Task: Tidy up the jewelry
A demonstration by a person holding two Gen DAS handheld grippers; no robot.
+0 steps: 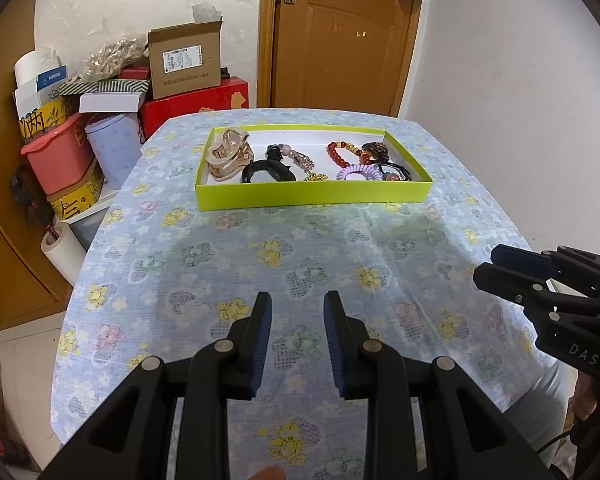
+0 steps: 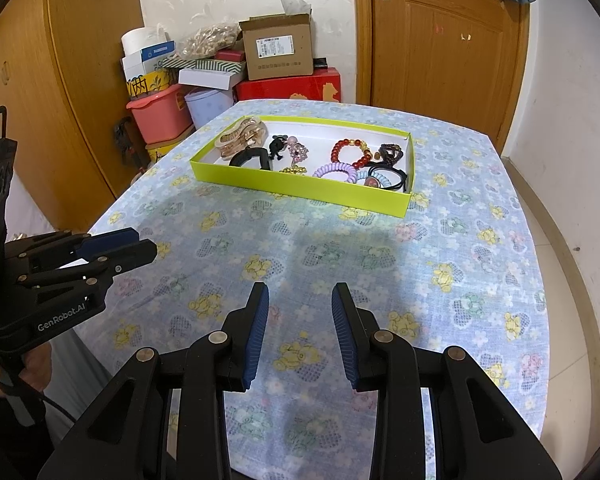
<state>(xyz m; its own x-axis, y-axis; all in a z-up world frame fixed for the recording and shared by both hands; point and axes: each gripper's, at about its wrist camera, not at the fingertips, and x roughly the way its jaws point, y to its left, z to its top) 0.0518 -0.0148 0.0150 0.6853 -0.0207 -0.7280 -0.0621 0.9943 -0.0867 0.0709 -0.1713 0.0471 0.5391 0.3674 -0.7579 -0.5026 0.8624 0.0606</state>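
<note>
Broadly, a table (image 1: 228, 264) under a pale blue cloth printed with small flowers fills both views. Toward its far end sits a shallow box (image 1: 316, 194), lime green outside and white inside, its long axis running across the table parallel to the far edge. Inside, from left to right, lie a beige hair claw (image 1: 226, 156) tilted against the left wall, a black hair claw (image 1: 266, 172), a red bead bracelet (image 1: 342, 152), a lilac coil hair tie (image 1: 360, 172) and thin black hair ties (image 2: 392, 174) near the right wall. The left gripper (image 1: 296, 310) and right gripper (image 2: 300, 300) hover over the bare cloth well short of the box, each with jaws parted and nothing between them.
</note>
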